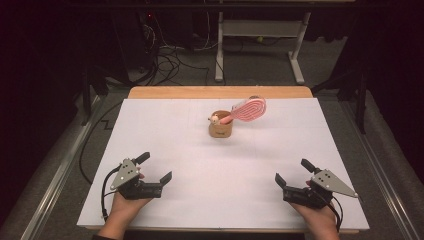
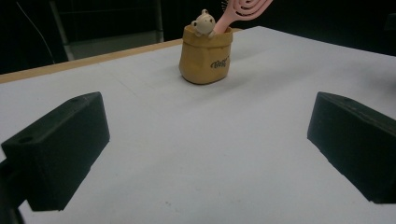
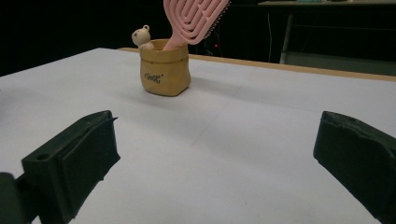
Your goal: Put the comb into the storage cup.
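Observation:
A small tan pot (image 1: 220, 130) with a little bear figure (image 1: 215, 119) on its rim stands on the white table (image 1: 200, 165), toward the back middle. A pink hairbrush (image 1: 248, 109) stands in it, its head leaning up and to the right. In the left gripper view the tan pot (image 2: 204, 56) and pink hairbrush (image 2: 247, 9) lie far ahead; the right gripper view has the tan pot (image 3: 165, 73) and pink hairbrush (image 3: 195, 16) too. My left gripper (image 1: 156, 168) rests open at the front left. My right gripper (image 1: 291, 171) rests open at the front right. Both are empty.
The table's wooden back edge (image 1: 220, 92) shows beyond the white top. Behind it on the floor stand a desk frame (image 1: 260, 45) and a tangle of cables (image 1: 170, 60). Metal rails (image 1: 55, 175) run along both sides of the table.

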The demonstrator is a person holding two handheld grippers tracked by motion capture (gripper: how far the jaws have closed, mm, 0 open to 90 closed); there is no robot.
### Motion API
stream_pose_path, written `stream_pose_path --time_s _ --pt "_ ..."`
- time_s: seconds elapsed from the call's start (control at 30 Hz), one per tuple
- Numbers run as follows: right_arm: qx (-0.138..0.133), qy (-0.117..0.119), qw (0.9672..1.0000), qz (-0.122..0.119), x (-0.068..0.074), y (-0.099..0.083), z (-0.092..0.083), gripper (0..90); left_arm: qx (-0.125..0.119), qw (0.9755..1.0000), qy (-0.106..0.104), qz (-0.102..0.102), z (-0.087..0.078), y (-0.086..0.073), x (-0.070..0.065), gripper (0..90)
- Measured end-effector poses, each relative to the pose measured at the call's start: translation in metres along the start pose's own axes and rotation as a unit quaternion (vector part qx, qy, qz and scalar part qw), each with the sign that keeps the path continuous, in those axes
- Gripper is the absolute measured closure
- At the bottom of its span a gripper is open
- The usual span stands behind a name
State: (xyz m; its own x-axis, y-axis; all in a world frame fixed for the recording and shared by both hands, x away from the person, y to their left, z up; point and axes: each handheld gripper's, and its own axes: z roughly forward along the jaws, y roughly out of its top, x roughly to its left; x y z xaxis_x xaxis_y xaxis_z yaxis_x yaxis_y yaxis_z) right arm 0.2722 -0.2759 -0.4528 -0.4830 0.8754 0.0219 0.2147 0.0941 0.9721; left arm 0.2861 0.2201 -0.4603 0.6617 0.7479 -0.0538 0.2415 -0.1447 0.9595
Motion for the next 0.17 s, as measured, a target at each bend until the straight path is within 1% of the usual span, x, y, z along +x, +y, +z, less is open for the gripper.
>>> stream_pose_path --time_s 0.17 --pt "0.003 -0.001 1.0000 -0.003 0.0013 -0.0009 0.0003 0.2 -0.004 1.0000 0.000 0.000 -0.0004 0.0010 0.0003 0.0"
